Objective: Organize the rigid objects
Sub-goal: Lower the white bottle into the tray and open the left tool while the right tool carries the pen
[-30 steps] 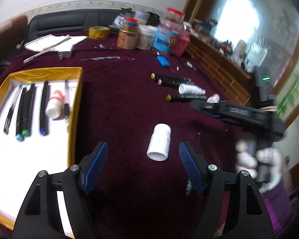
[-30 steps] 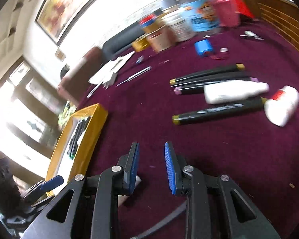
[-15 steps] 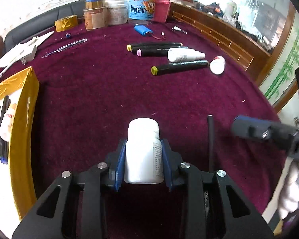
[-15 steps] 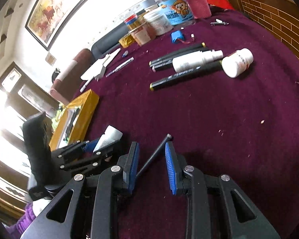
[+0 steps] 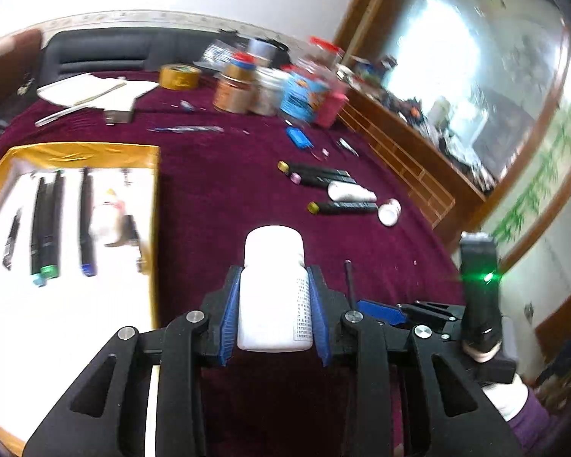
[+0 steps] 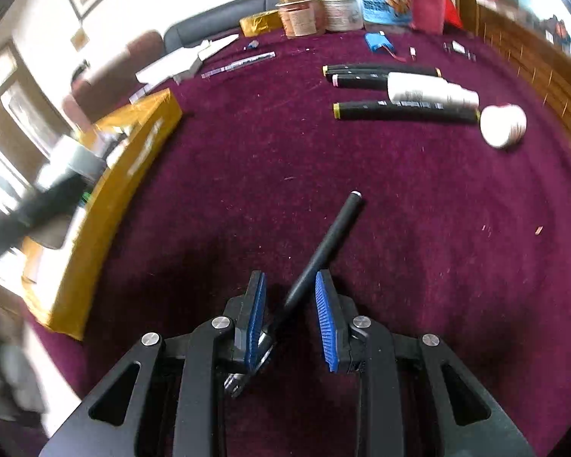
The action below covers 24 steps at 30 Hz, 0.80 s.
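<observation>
Your counter [image 5: 224,198] under its maroon cloth carries the shallow gold-rimmed white tray [image 5: 154,205] on the left. Carry the white plastic pill bottle [image 5: 273,289] there, held level, and lay it beside the markers already inside. Your left claw [image 5: 274,316] is clamped on that bottle, raised and pointing forward. Your right claw [image 6: 291,314] sits low, pads apart, straddling the slim black pen [image 6: 321,251] lying on the cloth; centre it before squeezing.
</observation>
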{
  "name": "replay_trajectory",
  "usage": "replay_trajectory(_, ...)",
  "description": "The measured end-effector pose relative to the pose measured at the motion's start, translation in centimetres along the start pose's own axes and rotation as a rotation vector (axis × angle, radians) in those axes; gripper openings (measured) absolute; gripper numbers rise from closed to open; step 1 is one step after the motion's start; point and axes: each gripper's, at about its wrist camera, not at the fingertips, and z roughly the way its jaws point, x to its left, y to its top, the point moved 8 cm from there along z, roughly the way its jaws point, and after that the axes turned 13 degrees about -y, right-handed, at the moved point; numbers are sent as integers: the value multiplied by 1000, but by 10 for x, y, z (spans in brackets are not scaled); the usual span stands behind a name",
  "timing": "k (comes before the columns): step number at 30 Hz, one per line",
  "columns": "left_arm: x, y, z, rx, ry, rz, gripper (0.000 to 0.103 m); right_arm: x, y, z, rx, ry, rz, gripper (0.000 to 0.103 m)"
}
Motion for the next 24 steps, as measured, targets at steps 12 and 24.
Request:
replay_trajectory(12, 106, -6, -90, -75, 198, -99, 31, -3, 15, -6, -5, -21, 58, 7)
replay_trajectory(24, 228, -3, -99, 20, 368, -267, 31, 73, 41, -47, -47, 208, -4, 8)
